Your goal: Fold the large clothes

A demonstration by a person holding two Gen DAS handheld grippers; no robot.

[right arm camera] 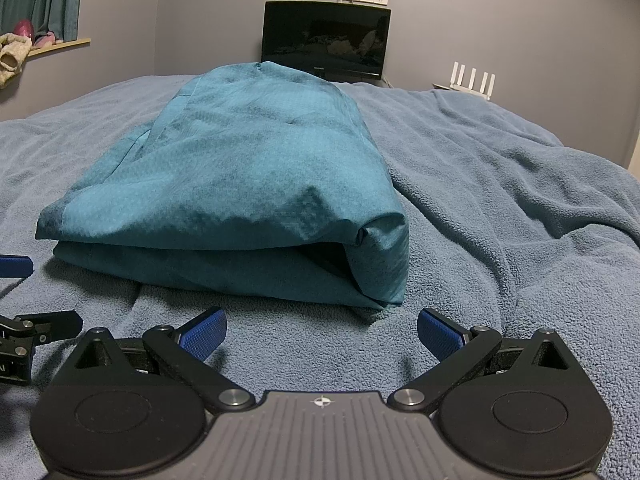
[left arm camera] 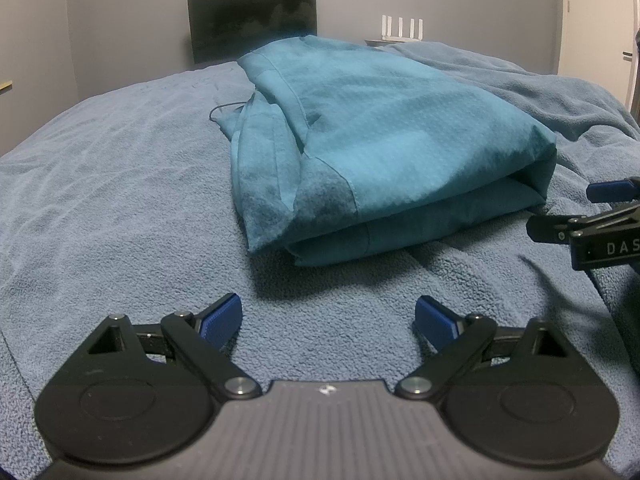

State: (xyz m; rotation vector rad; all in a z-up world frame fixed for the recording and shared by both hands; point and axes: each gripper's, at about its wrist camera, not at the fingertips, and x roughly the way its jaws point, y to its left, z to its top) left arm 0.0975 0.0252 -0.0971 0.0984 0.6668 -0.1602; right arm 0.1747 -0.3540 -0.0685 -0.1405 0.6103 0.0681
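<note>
A teal garment lies folded in a thick stack on a blue fleece blanket. It also shows in the right wrist view, with its folded edge facing me. My left gripper is open and empty, low over the blanket just short of the garment's near left corner. My right gripper is open and empty, just short of the garment's near edge. The right gripper's fingers show at the right edge of the left wrist view, beside the garment's right corner.
The blanket covers the whole bed and is rumpled at the right. A dark monitor stands against the back wall, with a white router to its right. A shelf with soft toys is at the far left.
</note>
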